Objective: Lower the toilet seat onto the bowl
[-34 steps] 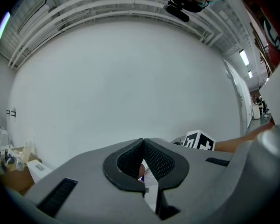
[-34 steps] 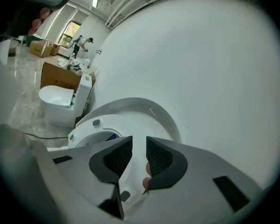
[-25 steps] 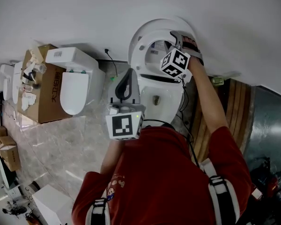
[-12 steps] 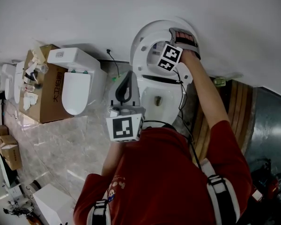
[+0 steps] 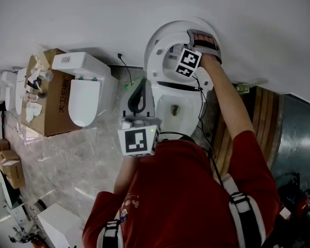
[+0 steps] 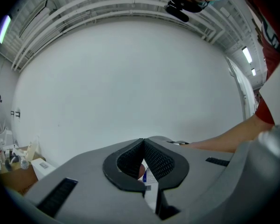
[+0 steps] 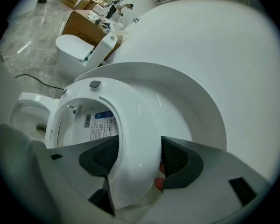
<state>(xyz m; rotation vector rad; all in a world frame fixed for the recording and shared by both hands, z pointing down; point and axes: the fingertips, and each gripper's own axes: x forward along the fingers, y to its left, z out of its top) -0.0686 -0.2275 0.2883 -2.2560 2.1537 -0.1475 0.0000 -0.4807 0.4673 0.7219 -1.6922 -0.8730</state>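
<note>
Right gripper view: the right hand-held gripper (image 7: pixel 136 155) has rolled and just opened wide around the toilet seat (image 7: pixel 130 111), which rises toward twelve o'clock. The left hand-held gripper (image 6: pixel 143 141) is shut and empty.

The right gripper (image 7: pixel 136 158) has slid a little farther onto the raised toilet seat (image 7: pixel 130 115) and rolled, so its marker cube (image 5: pixel 187 62) shows a different face in the head view. Its jaws have just been opening and now straddle the seat's rim.
</note>
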